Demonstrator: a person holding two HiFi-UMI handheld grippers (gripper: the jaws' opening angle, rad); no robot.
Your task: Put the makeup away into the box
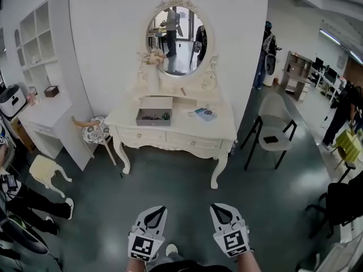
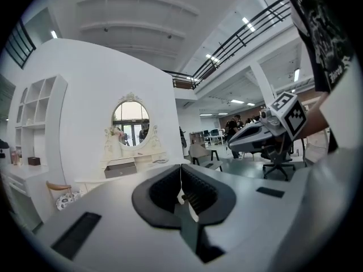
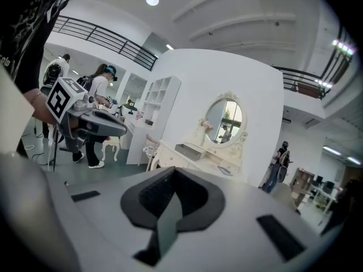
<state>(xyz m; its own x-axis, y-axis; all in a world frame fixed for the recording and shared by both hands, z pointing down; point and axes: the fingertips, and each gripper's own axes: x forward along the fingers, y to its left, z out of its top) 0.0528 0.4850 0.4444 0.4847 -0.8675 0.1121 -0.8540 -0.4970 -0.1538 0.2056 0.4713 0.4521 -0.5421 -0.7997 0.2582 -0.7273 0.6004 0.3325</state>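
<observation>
A white dressing table (image 1: 181,130) with an oval mirror (image 1: 177,34) stands against the wall ahead. On its top sits an open grey box (image 1: 153,117) with small dark items inside. To the right of the box lies a bluish makeup item (image 1: 205,114), and a small reddish piece (image 1: 182,90) lies under the mirror. My left gripper (image 1: 162,208) and right gripper (image 1: 215,207) hang side by side over the floor, well short of the table. Both are shut and hold nothing. The box (image 2: 120,169) also shows far off in the left gripper view.
A patterned stool (image 1: 93,132) stands at the table's left corner and a grey chair (image 1: 273,135) at its right. A white shelf desk (image 1: 45,112) and a small white stool (image 1: 44,169) are at the left. A person's legs (image 1: 34,204) are nearby.
</observation>
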